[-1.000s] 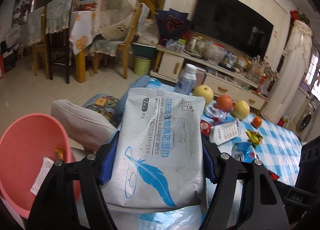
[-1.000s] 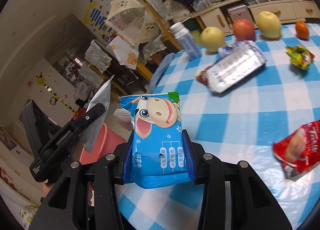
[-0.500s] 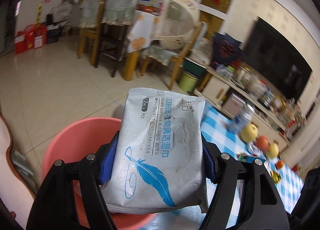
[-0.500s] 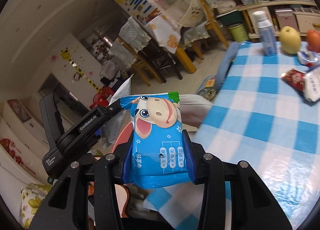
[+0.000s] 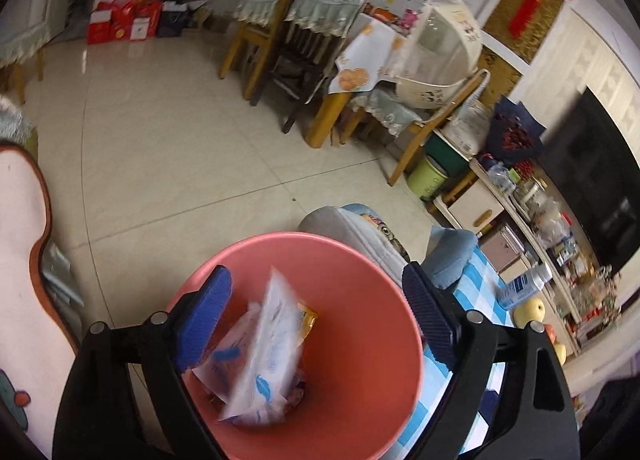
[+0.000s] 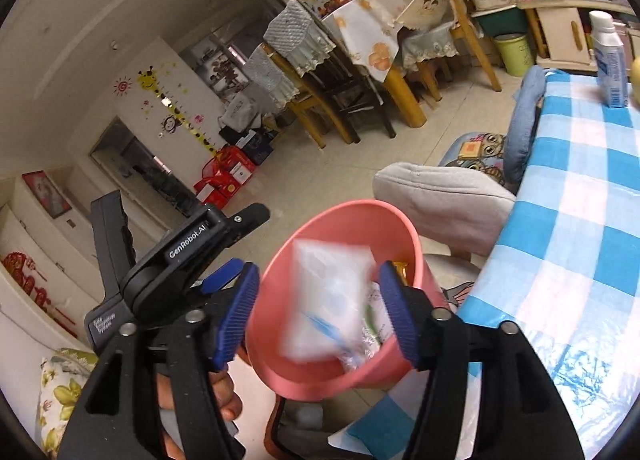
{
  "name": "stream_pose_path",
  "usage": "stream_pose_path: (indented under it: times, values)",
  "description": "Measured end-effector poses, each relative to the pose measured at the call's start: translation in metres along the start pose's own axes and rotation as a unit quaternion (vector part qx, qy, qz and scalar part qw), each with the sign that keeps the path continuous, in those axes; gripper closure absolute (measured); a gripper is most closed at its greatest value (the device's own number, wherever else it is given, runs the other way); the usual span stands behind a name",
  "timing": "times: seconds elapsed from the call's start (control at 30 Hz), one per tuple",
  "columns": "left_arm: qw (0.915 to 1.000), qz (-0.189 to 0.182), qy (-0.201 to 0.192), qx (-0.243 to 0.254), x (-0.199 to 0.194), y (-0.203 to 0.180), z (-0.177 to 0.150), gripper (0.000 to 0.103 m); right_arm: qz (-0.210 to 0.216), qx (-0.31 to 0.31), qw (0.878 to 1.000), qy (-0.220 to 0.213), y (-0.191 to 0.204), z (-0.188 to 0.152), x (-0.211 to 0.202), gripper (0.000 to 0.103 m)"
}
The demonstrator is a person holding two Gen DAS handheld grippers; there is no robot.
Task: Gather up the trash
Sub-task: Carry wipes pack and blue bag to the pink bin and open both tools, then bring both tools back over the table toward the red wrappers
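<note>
The left hand-held gripper (image 5: 316, 316) hangs spread and empty above the pink bin (image 5: 372, 400); half a second ago it pinched the white wipes pack (image 5: 264, 348), which now sits blurred inside the bin, leaning on other wrappers near the bottom. The right hand-held gripper (image 6: 320, 312) is likewise spread with nothing between its blue pads (image 6: 236, 316), where a moment ago it gripped a blue cow-printed packet; that packet cannot be picked out now, since the blurred white shape (image 6: 324, 300) over the bin's mouth in the right wrist view is probably the wipes pack, and only a scrap of blue shows under it. Both releases look done, so two pieces of trash seem collected and both hands are free for more. The bin stands on the floor just beside the checked surface (image 6: 580, 244), whose remaining litter is out of frame. The bin's near rim is cut off by the left gripper's body.
</note>
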State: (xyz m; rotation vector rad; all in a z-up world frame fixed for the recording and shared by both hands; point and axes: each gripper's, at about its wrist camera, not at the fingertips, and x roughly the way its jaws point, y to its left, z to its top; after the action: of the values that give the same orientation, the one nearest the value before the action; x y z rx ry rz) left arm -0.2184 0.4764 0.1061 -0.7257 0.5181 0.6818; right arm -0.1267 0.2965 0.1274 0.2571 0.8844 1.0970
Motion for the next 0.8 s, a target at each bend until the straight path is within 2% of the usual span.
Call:
stream_pose_path:
  times: [0.13, 0.23, 0.43, 0.57, 0.67, 0.73, 0.8]
  values:
    - [1.0, -0.004, -0.005, 0.002, -0.001, 0.0, -0.001, 0.012, -0.064, -0.038, 0.997, -0.018, 0.0, -0.013, -0.011, 0.02]
    - [0.9995, -0.013, -0.02, 0.019, -0.003, -0.007, -0.005, 0.011, -0.082, -0.048, 0.995, -0.019, -0.007, -0.022, -0.019, 0.015]
    - [0.9954, -0.055, -0.055, 0.057, -0.008, -0.03, -0.013, 0.009, -0.122, -0.075, 0.989, -0.027, -0.015, -0.034, -0.032, 0.014]
    - [0.9889, -0.101, -0.071, 0.083, -0.011, -0.051, -0.02, 0.008, -0.142, -0.087, 0.985, -0.035, -0.024, -0.04, -0.045, 0.014]
    - [0.9844, -0.116, -0.077, 0.106, -0.013, -0.067, -0.027, 0.008, -0.161, -0.094, 0.982, -0.042, -0.031, -0.044, -0.058, 0.014]
    - [0.9828, -0.122, -0.073, 0.118, -0.012, -0.076, -0.031, 0.008, -0.169, -0.095, 0.98, -0.046, -0.035, -0.045, -0.066, 0.014]
    - [0.9831, -0.115, -0.052, 0.133, -0.008, -0.087, -0.035, 0.008, -0.18, -0.095, 0.978, -0.05, -0.039, -0.046, -0.075, 0.013]
